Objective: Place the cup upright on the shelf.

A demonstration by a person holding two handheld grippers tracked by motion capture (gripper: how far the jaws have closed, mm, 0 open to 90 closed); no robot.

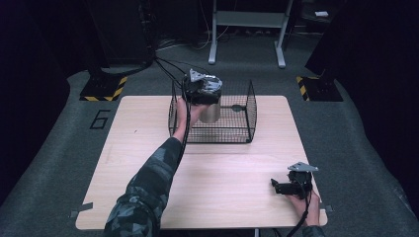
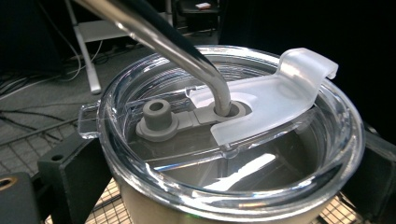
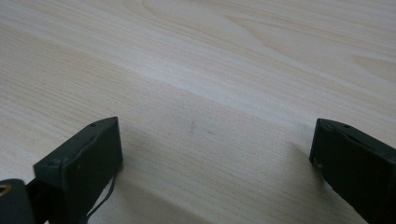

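a silver tumbler point(image 1: 210, 112) with clear lid point(image 2: 233, 140) in a black wire basket point(image 1: 237, 129) on a pale wood-grain table point(image 1: 222, 177)

Tumbler's point(image 2: 224, 205) base cut off (straw point(image 2: 154, 35) too); wall hidden.

Dark numeral "6" point(image 1: 101, 119) on the grey floor left of the table, possibly a taped marking

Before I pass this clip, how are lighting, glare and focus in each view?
High view: dim surroundings, the table evenly lit, the wire basket and tumbler small but readable. Left gripper view: bright glare on the clear lid and metal straw, edges slightly soft. Right gripper view: even light on wood grain, near jaws blurred, soft shadows beside them.
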